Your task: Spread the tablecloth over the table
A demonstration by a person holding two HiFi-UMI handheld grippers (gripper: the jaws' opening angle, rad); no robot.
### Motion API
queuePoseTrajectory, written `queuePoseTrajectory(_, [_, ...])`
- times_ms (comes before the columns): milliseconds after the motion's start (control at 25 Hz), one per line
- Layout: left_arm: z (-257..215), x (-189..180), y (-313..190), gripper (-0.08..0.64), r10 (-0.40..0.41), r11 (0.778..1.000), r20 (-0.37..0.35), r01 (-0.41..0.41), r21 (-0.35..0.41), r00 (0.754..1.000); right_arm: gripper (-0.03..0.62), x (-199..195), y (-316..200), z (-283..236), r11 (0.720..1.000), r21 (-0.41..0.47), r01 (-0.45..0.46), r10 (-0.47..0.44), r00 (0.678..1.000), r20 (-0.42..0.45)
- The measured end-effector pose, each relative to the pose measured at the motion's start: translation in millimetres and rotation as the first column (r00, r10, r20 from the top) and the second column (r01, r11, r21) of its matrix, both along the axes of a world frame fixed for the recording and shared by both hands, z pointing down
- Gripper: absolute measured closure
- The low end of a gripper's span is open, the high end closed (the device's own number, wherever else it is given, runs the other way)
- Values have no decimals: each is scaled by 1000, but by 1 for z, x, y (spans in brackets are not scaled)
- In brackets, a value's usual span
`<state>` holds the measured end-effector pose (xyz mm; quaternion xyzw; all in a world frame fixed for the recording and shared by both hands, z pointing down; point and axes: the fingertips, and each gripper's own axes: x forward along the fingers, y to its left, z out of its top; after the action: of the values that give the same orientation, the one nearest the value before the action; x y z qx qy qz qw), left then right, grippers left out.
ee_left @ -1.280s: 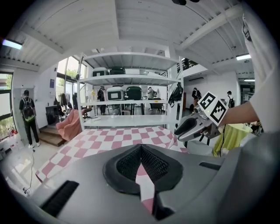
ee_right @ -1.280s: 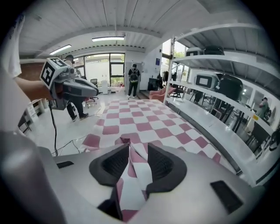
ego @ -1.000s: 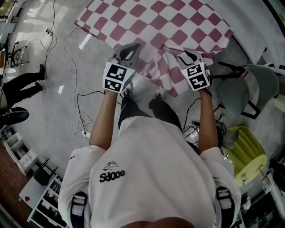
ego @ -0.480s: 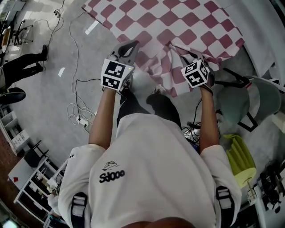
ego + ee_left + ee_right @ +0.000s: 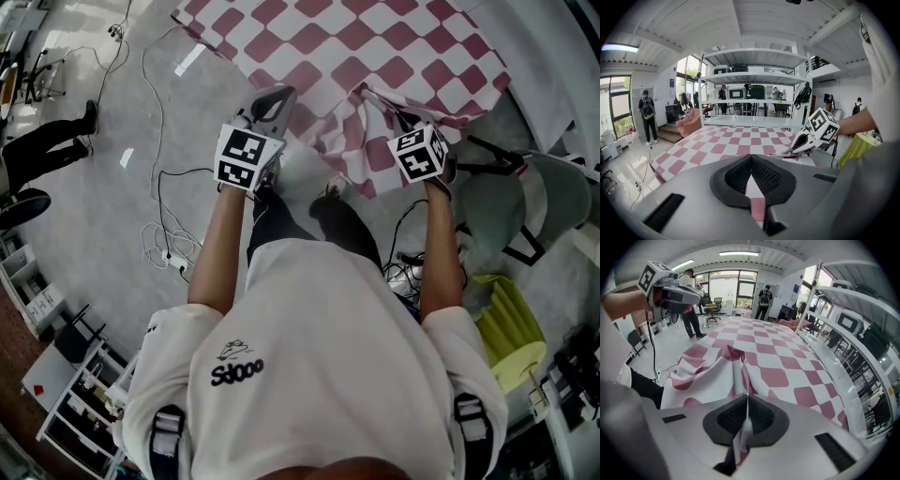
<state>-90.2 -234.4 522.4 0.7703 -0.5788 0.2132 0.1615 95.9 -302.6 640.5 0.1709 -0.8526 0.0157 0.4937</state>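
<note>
A lab-like workshop hall: beyond the checked tablecloth (image 5: 726,143) stands a white rack (image 5: 754,77) of equipment cases (image 5: 756,90); beside it, loose cables (image 5: 167,251) trail over grey floor (image 5: 94,216).

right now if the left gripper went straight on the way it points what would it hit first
Most likely the flat, spread part of the tablecloth just ahead; the left gripper is shut on its near edge. Depth is hard to judge.
</note>
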Motion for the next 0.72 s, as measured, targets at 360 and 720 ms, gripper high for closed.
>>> queuePoseTrajectory(360, [-11,21,0,532,148,989,-31,-147,19,989,568,24,12,-45,981,48,-186,182,981,68])
queuePoseTrajectory(720, [-20,52,-1,532,312,950,-49,-311,16,949,568,88,37,-55,908,57,-414,407,907,109])
